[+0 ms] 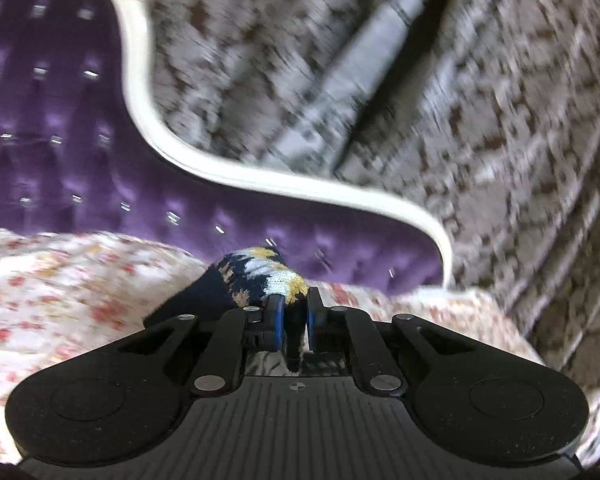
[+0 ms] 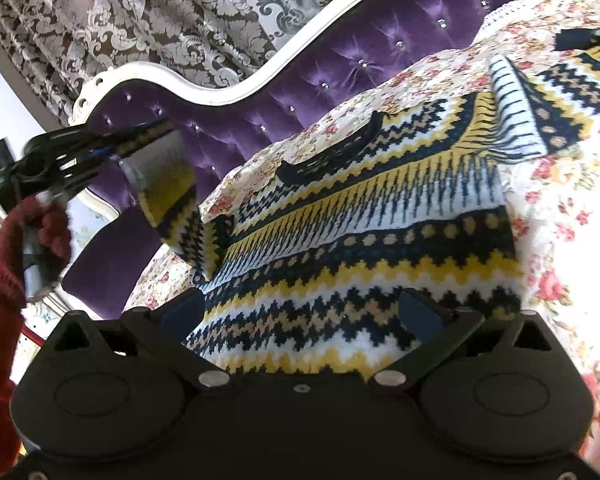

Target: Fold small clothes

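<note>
A small knitted sweater [image 2: 360, 216] with navy, yellow, white and tan zigzag bands lies spread on a floral bedspread [image 2: 572, 200]. My left gripper [image 1: 294, 312] is shut on one sleeve [image 1: 260, 276]. In the right wrist view the left gripper [image 2: 108, 148] holds that sleeve [image 2: 168, 184] lifted above the sweater's left side. My right gripper [image 2: 304, 312] is open, its blue-padded fingers [image 2: 420, 312] spread on either side of the sweater's lower hem. The other sleeve [image 2: 520, 112] lies folded across the sweater at the upper right.
A purple tufted headboard [image 2: 340, 64] with a curved white frame [image 1: 148, 92] stands behind the bed. Patterned grey-brown curtains [image 2: 140, 20] hang beyond it. The person's red sleeve [image 2: 4, 280] shows at the left edge.
</note>
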`<state>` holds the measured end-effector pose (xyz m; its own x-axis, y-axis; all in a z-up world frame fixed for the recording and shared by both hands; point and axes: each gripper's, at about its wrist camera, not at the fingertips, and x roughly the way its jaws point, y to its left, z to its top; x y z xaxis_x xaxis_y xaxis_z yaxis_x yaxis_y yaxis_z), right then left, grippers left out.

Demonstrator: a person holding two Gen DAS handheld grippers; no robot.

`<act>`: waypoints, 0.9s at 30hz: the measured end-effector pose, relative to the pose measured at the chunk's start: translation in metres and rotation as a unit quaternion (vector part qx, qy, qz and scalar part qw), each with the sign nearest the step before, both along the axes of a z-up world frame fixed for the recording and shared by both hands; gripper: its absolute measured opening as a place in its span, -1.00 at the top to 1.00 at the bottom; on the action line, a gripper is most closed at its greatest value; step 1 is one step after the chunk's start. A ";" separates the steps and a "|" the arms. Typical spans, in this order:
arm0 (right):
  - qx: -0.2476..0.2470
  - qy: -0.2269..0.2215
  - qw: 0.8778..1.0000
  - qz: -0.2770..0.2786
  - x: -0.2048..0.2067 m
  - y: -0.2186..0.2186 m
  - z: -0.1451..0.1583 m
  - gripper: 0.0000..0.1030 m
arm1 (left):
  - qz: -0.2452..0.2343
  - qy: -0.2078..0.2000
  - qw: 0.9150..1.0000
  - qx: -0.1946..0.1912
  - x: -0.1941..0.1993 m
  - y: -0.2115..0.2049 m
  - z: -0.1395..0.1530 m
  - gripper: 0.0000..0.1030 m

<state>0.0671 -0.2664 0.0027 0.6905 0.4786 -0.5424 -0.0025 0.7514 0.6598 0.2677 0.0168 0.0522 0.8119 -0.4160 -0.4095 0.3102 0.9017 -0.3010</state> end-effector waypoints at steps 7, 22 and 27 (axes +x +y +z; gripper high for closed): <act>0.006 0.007 1.000 -0.016 -0.012 -0.010 -0.003 -0.99 | -0.053 0.050 0.997 0.028 0.008 -0.077 -0.052 0.80; 0.002 0.025 1.000 -0.019 -0.013 -0.007 -0.004 -0.99 | -0.182 0.019 0.969 0.165 -0.033 -0.131 -0.096 -0.80; -0.004 0.030 1.000 -0.005 -0.013 0.002 -0.004 -0.99 | -0.220 0.000 0.961 0.166 -0.052 -0.112 -0.098 -0.87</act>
